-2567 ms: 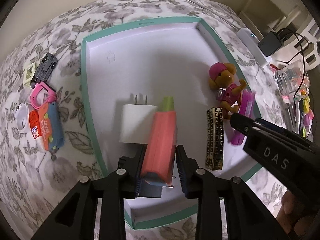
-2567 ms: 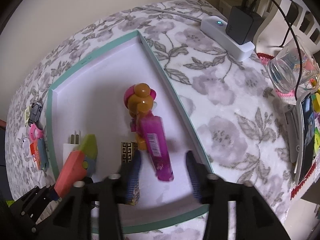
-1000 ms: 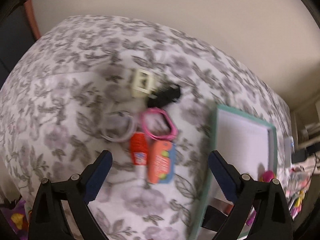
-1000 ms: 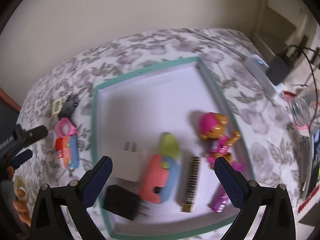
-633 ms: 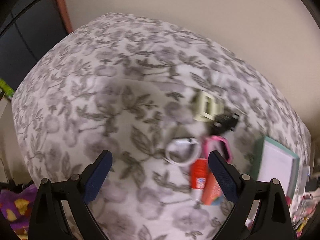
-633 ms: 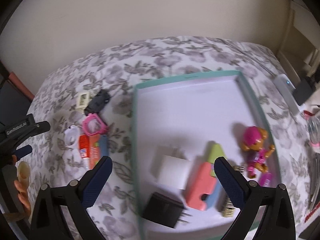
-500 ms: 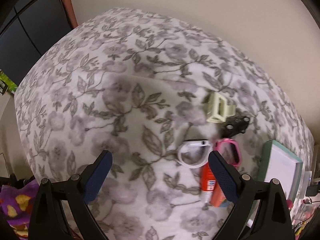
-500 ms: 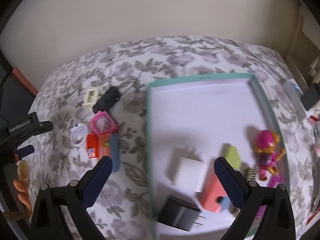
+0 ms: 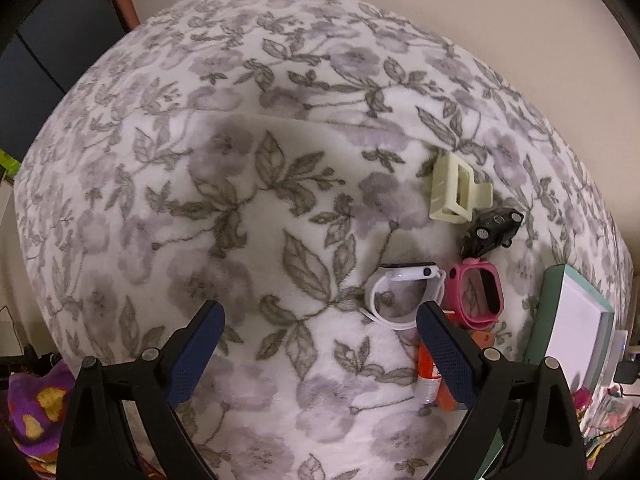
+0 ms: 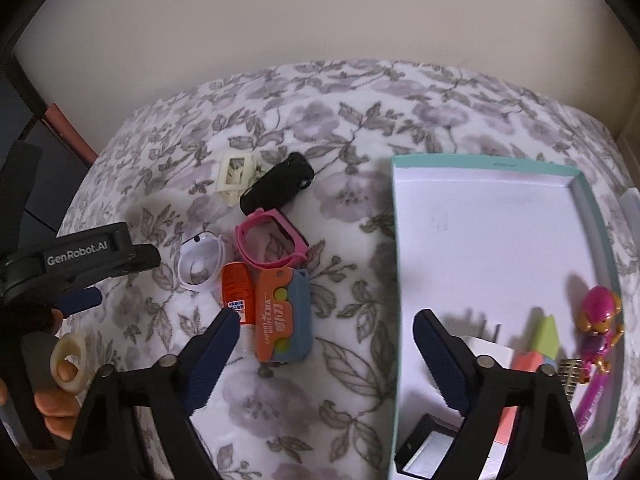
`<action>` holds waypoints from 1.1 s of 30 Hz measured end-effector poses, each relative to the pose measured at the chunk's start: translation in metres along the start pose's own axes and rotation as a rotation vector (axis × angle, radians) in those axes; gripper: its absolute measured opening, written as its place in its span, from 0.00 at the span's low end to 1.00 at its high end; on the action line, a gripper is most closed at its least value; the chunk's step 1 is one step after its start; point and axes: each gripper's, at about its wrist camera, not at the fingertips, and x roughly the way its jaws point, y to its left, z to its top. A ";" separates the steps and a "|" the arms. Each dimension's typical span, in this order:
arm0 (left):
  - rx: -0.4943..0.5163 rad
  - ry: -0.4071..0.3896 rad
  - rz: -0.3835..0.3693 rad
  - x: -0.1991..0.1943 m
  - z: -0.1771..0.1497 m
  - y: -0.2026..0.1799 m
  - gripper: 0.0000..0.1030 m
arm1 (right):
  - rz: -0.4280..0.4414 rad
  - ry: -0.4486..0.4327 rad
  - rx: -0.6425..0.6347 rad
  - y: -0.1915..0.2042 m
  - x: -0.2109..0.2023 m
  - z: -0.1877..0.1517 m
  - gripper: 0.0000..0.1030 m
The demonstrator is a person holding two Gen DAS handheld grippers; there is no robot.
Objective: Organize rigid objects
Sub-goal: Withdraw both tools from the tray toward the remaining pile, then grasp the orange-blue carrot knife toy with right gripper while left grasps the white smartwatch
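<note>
Loose items lie in a cluster on the floral cloth: a cream hair clip (image 10: 236, 174), a black toy car (image 10: 278, 186), a pink watch (image 10: 270, 240), a white band (image 10: 200, 260), a red tube (image 10: 238, 292) and an orange-and-blue toy (image 10: 282, 316). My right gripper (image 10: 326, 320) hovers over that toy, its jaws closing, with nothing pressed between them. My left gripper (image 9: 316, 320) is open over bare cloth, left of the white band (image 9: 404, 296) and pink watch (image 9: 478, 294). The teal tray (image 10: 400, 280) holds a white charger (image 10: 488, 356) and a dog figure (image 10: 600, 316).
The tray also holds a black adapter (image 10: 424, 452), a pink-and-green toy (image 10: 536, 352) and a gold-patterned bar (image 10: 572, 376). A hand (image 10: 52, 400) holds the left gripper (image 10: 126, 278) at the cloth's left edge. A dark cabinet (image 9: 48, 60) stands beyond that edge.
Both grippers left the tray and moved left to the loose cluster. The pink-and-green toy and pink tube they held now lie in the tray. The right jaws have narrowed slightly.
</note>
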 end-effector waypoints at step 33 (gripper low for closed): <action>0.072 0.054 0.101 0.079 -0.001 -0.024 0.94 | -0.008 0.060 -0.064 0.022 0.056 -0.004 0.74</action>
